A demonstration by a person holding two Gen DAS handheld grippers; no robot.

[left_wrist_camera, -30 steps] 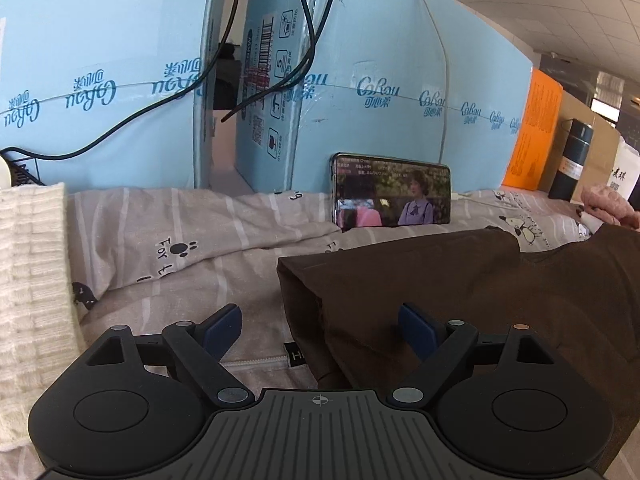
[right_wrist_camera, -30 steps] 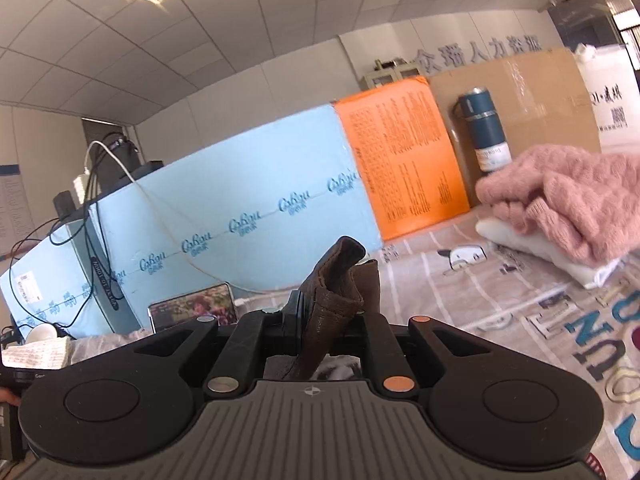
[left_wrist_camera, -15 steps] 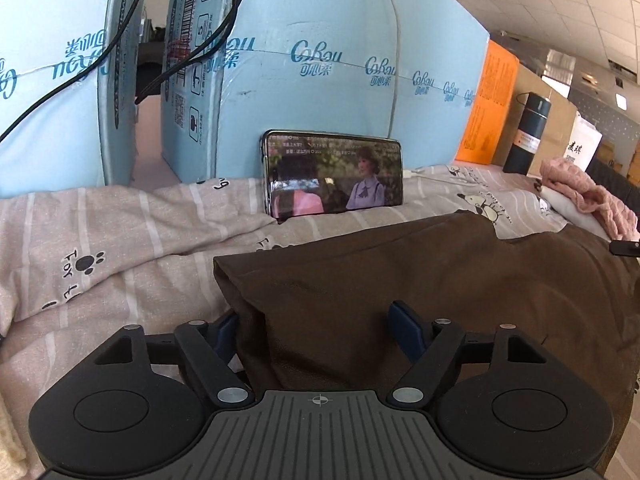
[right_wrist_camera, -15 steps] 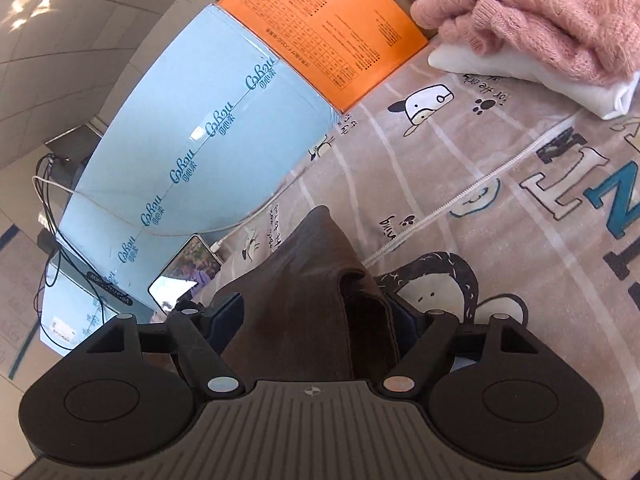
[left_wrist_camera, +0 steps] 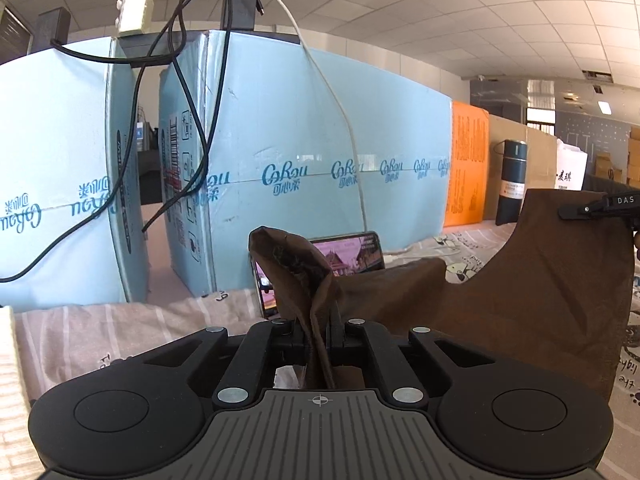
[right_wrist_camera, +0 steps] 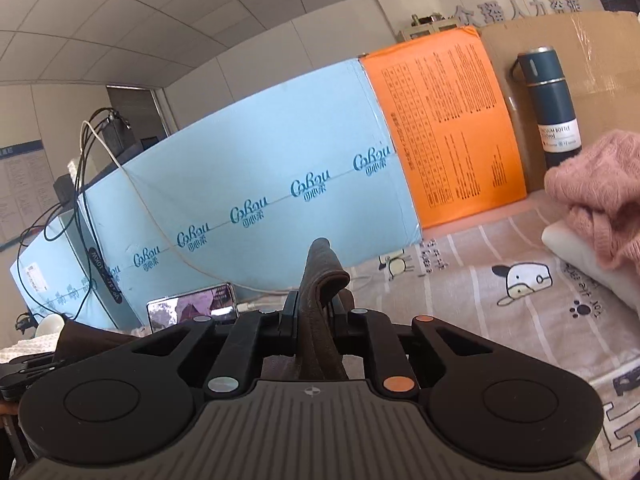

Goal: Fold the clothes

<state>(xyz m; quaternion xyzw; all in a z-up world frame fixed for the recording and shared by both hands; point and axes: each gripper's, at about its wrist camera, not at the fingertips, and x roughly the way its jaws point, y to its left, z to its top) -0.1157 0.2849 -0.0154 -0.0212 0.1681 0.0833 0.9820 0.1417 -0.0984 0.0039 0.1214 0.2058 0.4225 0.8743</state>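
Observation:
A dark brown garment (left_wrist_camera: 532, 296) hangs lifted above the patterned bedsheet (left_wrist_camera: 120, 328). My left gripper (left_wrist_camera: 318, 338) is shut on one corner of it; a fold of brown cloth sticks up between the fingers. My right gripper (right_wrist_camera: 316, 330) is shut on another corner of the brown garment (right_wrist_camera: 320, 280). In the left wrist view the right gripper's tip (left_wrist_camera: 600, 204) holds the cloth's top right corner, and the cloth sags between the two.
Blue cartons (left_wrist_camera: 300, 168) and an orange box (right_wrist_camera: 444, 128) wall the far side. A phone (left_wrist_camera: 360, 256) playing video leans against them. A dark flask (right_wrist_camera: 552, 108) stands by cardboard. A pink sweater on white folded cloth (right_wrist_camera: 600, 188) lies right; a cream knit (left_wrist_camera: 8, 360) left.
Both grippers closed on the brown garment and lifted it off the sheet. The left went from open around the edge to shut; the right reopened half a second ago, then shut again.

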